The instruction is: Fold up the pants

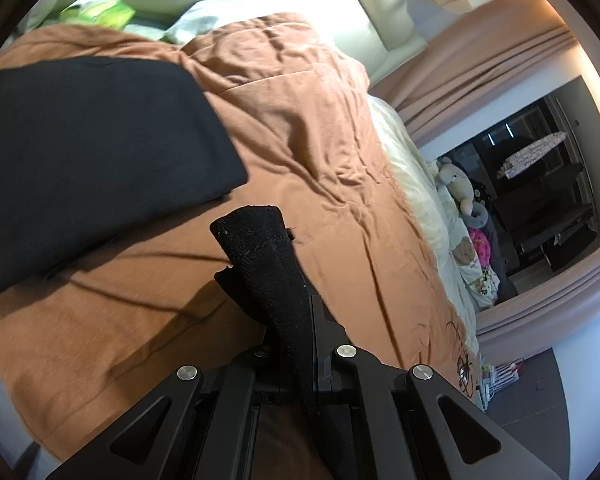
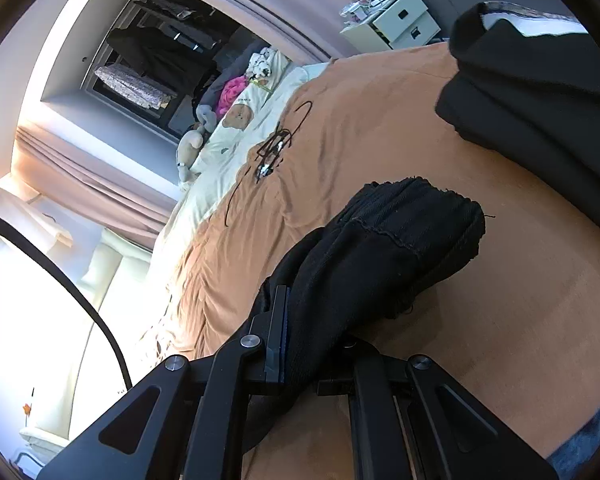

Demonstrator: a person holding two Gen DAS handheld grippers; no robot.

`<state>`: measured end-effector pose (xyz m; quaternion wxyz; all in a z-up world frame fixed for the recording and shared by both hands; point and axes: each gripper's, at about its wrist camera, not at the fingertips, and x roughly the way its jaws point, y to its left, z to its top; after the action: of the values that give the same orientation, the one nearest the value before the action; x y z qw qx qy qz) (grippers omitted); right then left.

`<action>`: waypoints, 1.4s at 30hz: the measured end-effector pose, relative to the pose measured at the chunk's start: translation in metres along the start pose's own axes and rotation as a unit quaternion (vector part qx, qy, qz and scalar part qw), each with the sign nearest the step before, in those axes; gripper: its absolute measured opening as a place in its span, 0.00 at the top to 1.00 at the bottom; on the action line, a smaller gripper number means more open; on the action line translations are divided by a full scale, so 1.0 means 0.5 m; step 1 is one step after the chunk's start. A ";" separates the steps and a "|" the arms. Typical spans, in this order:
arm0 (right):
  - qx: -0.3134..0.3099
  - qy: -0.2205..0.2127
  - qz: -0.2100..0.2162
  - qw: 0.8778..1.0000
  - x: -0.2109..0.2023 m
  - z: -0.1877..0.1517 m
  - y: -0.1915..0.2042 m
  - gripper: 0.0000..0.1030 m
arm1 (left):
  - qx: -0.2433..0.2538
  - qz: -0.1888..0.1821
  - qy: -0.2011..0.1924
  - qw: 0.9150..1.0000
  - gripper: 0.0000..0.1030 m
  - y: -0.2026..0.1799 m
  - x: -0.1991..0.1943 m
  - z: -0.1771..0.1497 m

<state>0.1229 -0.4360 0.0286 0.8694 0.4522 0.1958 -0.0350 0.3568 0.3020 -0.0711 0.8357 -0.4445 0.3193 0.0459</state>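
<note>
My left gripper [image 1: 268,240] is shut on a ribbed edge of the black pants [image 1: 260,256], held above the orange bedspread [image 1: 300,152]. A flat black stretch of the pants [image 1: 92,152] lies on the bed to the upper left. My right gripper [image 2: 380,240] is shut on a thicker bunch of the same black pants [image 2: 412,232], likely the ribbed waistband or cuff, lifted over the bedspread [image 2: 380,120]. More of the black cloth [image 2: 540,92] lies at the upper right of the right wrist view.
A black hanger [image 2: 276,148] lies on the bedspread near a cream blanket [image 2: 236,132] with stuffed toys. A white drawer unit [image 2: 396,20] stands beyond the bed. Pillows [image 1: 196,20] and a headboard sit at the far end, curtains [image 1: 480,64] and a dark window to the side.
</note>
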 end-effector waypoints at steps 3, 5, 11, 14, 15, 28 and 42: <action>0.001 0.002 -0.004 1.000 -0.004 -0.009 -0.001 0.95 | -0.009 0.004 0.003 1.000 0.97 0.026 -0.009 -0.012; 0.002 0.004 -0.008 1.000 -0.004 -0.013 -0.004 0.95 | -0.013 0.006 0.002 1.000 0.97 0.037 -0.016 -0.018; 0.011 0.011 -0.021 1.000 -0.006 -0.022 -0.011 0.95 | -0.022 0.007 -0.001 1.000 0.97 0.066 -0.045 -0.031; 0.009 0.014 -0.024 1.000 -0.011 -0.022 -0.008 0.95 | -0.025 0.011 -0.002 1.000 0.97 0.079 -0.057 -0.035; 0.009 0.015 -0.024 1.000 -0.013 -0.021 -0.008 0.95 | -0.026 0.012 -0.002 1.000 0.97 0.083 -0.060 -0.036; 0.001 0.110 -0.132 0.985 0.035 -0.046 -0.067 0.86 | -0.044 0.106 0.063 0.991 0.90 0.174 -0.024 -0.072; -0.062 0.031 -0.226 0.972 -0.089 -0.033 -0.032 0.41 | 0.003 0.171 0.019 0.985 0.49 0.156 -0.121 -0.039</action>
<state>0.0729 -0.4374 0.0243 0.8589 0.3422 0.3218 -0.2041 0.2709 0.3461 -0.0998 0.8105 -0.3815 0.4069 0.1785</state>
